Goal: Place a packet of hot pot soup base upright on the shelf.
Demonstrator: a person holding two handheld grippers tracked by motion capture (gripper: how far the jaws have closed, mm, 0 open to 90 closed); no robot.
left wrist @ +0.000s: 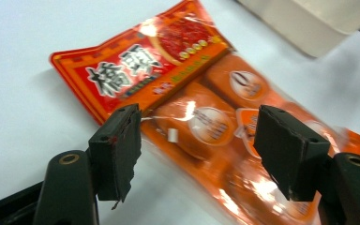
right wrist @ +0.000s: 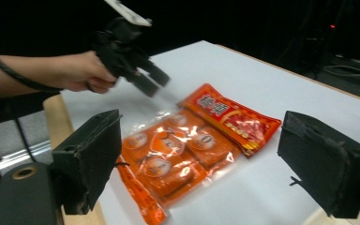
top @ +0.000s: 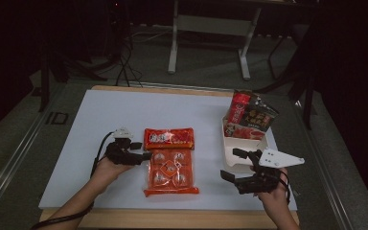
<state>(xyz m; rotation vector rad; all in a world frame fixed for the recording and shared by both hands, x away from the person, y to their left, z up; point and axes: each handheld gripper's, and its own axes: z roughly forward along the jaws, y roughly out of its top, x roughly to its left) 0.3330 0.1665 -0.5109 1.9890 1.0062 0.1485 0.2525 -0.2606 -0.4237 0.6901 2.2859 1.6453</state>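
Observation:
An orange-red snack bag (top: 170,163) lies flat in the middle of the white tabletop (top: 105,124), red header at the far end and several round wrapped pieces in its clear part. My left gripper (top: 142,150) sits just left of the bag, jaws apart. In the left gripper view, the gripper (left wrist: 197,126) stands open over the bag (left wrist: 187,89) without pressing on it. My right gripper (top: 232,164) hovers open to the right of the bag, near a white bin (top: 235,143). The right gripper (right wrist: 201,154) frames the bag (right wrist: 192,140), with the left gripper (right wrist: 150,79) beyond.
The white bin at the right holds a red packet (top: 239,106), a black packet (top: 261,117) and a flatter red one. A wooden strip (top: 172,218) edges the table's near side. Desk legs (top: 172,48) and cables (top: 124,67) stand on the floor behind.

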